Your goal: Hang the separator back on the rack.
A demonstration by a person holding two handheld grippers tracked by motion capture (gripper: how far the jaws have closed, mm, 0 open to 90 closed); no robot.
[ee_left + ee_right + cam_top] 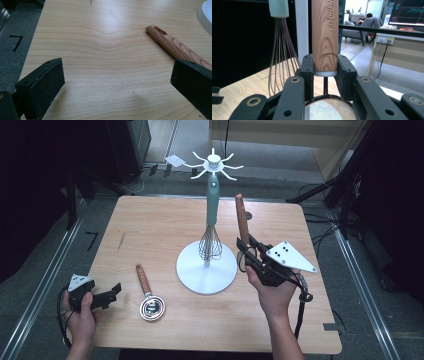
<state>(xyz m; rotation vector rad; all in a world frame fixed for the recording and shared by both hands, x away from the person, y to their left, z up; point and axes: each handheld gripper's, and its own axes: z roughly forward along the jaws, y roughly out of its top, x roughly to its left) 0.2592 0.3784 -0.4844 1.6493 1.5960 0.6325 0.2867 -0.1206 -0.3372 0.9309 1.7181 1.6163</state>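
- Two tools are in your hands: the right tool is clenched on a wooden-handled strainer, the left tool stands released with nothing between its jaws.
- Your right tool grips the strainer's wooden handle near its lower end, one jaw pressed to each side, just above the pale collar where the handle meets the wire stem.
- The strainer's mesh bowl sits below the jaws, close against the tool's body, and the handle stands roughly upright, rising above the tabletop.
- That strainer is held off the tabletop, just right of the white utensil stand, whose post carries a hanging whisk with a green handle.
- In the right gripper view the whisk's wires hang just left of the gripped handle; you cannot tell whether they touch.
- Your left tool hovers low at the tabletop's near left edge, jaws wide apart.
- A second wooden-handled utensil lies flat on the tabletop near the left tool; its handle end runs behind one jaw in the left gripper view.
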